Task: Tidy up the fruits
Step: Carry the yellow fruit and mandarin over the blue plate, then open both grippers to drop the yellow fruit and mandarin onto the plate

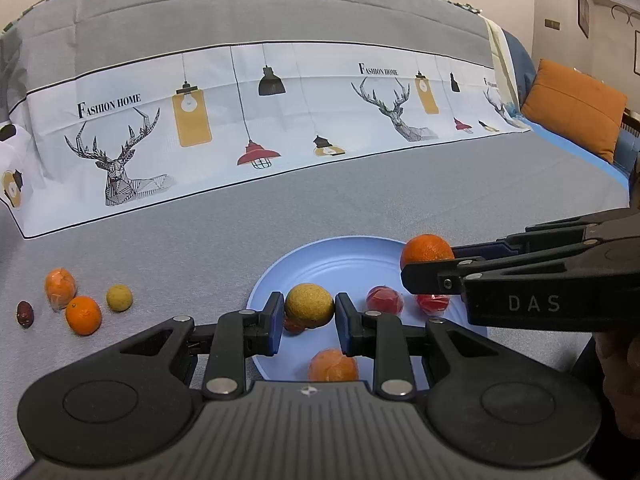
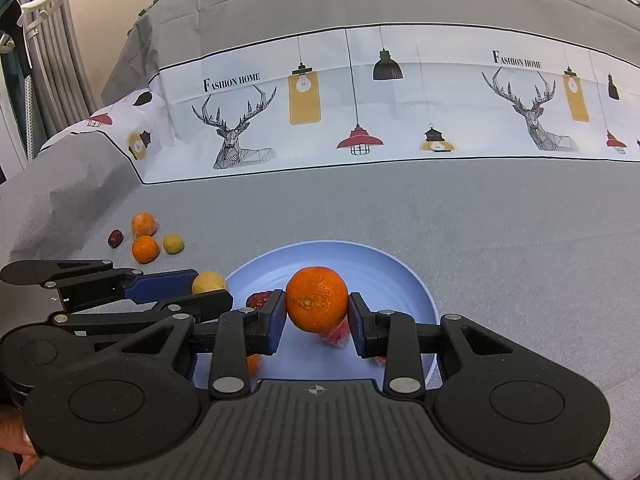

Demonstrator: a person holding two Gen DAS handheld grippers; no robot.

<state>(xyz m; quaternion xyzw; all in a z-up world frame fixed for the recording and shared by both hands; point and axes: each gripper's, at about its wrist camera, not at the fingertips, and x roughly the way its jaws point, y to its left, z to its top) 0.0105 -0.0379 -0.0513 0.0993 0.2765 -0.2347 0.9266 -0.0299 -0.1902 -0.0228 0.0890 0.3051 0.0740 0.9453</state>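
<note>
You are at the delivery step: both fruits are carried over the blue plate [image 1: 276,276] and neither is set down yet. Your left hand-held gripper [image 1: 309,312] is clamped on a yellow-green fruit [image 1: 309,305], pads pressing both its sides, above the near left part of the plate. Your right hand-held gripper [image 2: 317,316] is clamped on an orange [image 2: 317,298], jaws a little wider to fit it, above the middle of the plate. Already on the plate lie red wrapped fruits [image 1: 385,299] and a wrapped orange one [image 1: 333,365]. The next move, I judge, calls for lowering each fruit onto a bare patch of plate, clear of those, before you part the jaws, since round fruit may roll. Four more pieces [image 1: 83,314] wait on the grey bed cover [image 1: 200,240], well apart to the left.
</note>
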